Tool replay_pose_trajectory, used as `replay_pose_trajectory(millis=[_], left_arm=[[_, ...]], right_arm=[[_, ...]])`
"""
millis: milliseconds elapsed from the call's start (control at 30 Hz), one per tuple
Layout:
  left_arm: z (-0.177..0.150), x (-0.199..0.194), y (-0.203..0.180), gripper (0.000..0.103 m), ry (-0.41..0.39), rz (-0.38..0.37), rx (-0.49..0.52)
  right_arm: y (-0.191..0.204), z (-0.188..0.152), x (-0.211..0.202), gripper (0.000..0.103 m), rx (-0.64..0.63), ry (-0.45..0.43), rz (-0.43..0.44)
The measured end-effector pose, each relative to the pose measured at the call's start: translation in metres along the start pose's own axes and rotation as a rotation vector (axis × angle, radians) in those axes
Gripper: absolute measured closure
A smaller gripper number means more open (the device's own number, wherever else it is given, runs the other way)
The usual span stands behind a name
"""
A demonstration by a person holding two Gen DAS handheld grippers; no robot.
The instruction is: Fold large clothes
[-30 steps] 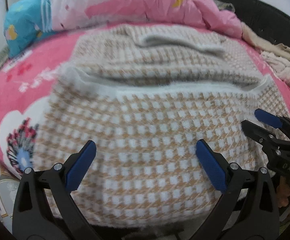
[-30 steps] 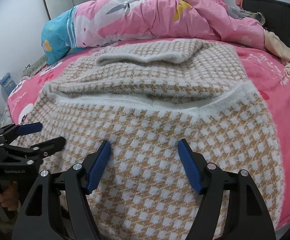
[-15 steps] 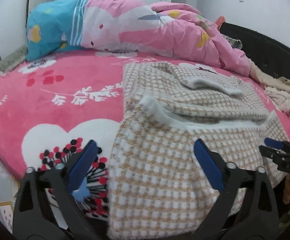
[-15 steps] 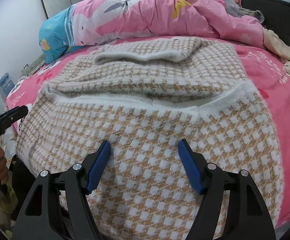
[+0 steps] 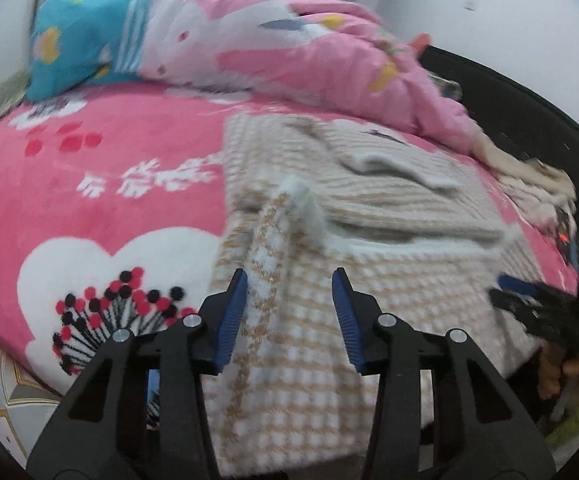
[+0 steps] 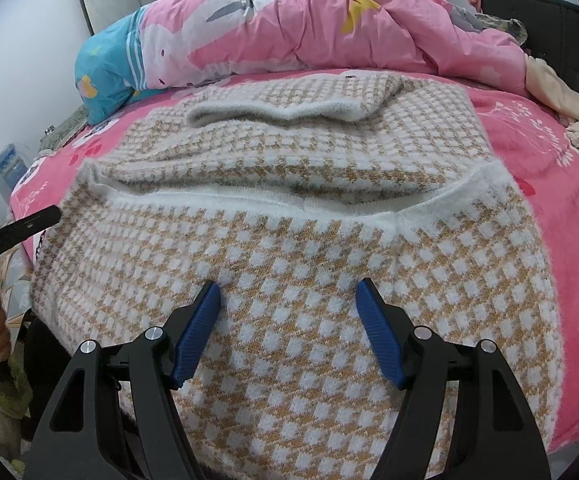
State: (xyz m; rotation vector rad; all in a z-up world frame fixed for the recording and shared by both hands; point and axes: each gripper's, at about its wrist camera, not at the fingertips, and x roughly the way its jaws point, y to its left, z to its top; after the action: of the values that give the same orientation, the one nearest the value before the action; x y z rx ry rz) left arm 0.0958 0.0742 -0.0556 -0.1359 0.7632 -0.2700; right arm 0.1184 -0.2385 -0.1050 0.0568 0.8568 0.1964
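In the left wrist view, the left gripper (image 5: 289, 316) has its blue pads set apart at a middling width, nothing pinched between them; it sits at the left edge of the checked sweater (image 5: 369, 280), where a ridge of the fabric rises just ahead of the left pad. The sweater lies folded on the pink bedsheet (image 5: 89, 184), tan-and-white checks facing up, with a heaped pink quilt (image 5: 289, 52) behind it. The right gripper (image 5: 529, 296) shows at the far right over the sweater's right edge, blurred, so whether it is parted cannot be told here. In the right wrist view, the right gripper (image 6: 289, 320) stands wide and empty, pads low over the near panel of the sweater (image 6: 309, 240), with the white folded hem lying beyond the fingertips. The left gripper (image 6: 17, 228) appears only as one black finger at the left, by the sweater's edge.
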Motion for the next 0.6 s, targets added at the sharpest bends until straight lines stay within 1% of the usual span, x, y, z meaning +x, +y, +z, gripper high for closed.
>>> replay_pose_trajectory(millis=[67, 167, 400, 600], left_arm=[[-0.002, -0.001, -0.010, 0.061, 0.011, -0.029, 0.039], [-0.001, 0.008, -0.015, 0.061, 0.034, -0.008, 0.057], [0.017, 0.032, 0.003, 0.061, 0.055, 0.000, 0.022], [0.034, 0.058, 0.020, 0.062, 0.093, -0.063, -0.042]], right_arm=[[0.000, 0.000, 0.000, 0.034, 0.002, 0.001, -0.002], [0.000, 0.000, 0.000, 0.034, 0.002, 0.006, -0.005], [0.001, 0.000, -0.001, 0.034, 0.004, 0.013, -0.007], [0.000, 0.000, -0.001, 0.034, 0.004, 0.009, -0.006]])
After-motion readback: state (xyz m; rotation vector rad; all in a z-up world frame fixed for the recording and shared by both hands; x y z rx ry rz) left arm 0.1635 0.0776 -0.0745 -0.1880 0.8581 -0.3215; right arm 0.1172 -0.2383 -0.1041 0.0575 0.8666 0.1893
